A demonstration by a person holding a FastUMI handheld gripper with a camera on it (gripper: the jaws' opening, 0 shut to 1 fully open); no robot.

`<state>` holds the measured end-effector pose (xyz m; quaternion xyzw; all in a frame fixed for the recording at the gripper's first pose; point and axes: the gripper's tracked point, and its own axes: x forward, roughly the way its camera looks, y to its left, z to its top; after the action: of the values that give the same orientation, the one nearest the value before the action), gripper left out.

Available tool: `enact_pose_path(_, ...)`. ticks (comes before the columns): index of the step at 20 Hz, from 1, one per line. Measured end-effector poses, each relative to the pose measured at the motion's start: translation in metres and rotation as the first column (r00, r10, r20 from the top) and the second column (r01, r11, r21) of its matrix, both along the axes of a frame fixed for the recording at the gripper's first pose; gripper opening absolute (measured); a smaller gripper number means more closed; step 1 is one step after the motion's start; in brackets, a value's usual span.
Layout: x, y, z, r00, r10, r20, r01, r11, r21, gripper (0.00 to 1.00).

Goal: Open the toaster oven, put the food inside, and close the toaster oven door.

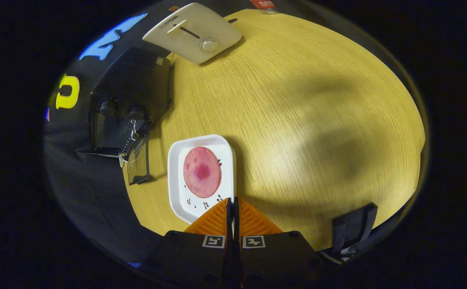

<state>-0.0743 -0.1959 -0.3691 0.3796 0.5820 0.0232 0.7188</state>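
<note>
The gripper (232, 200) hangs above a wooden table (297, 112), its two fingers pressed together with only a thin seam between them and nothing held. Their tips overlap the near edge of a white plate (175, 176), hiding that corner of it. On the plate lies the food, a round pink slice (202, 171) with a darker blotch at its centre; small printed marks on the plate near the slice are too small to identify. Just beside the plate, on its far side from the bare tabletop, stands the black toaster oven (131, 96), its door (137, 160) apparently dropped open toward the plate, though the dark body makes details hard to read. Beyond the plate lies a white appliance (193, 32) with a round dial. A dark object (354, 228) near the table's edge is cut off.
</note>
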Motion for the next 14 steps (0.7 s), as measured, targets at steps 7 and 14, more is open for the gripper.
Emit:
enact_pose_path(7,-0.024,-0.008,0.019,0.979,-0.201,0.04,0.198,0.978,0.061,0.02)
enact_pose_path(14,-0.039,0.025,0.072,0.952,-0.275,0.138,0.252,0.954,0.162,0.02)
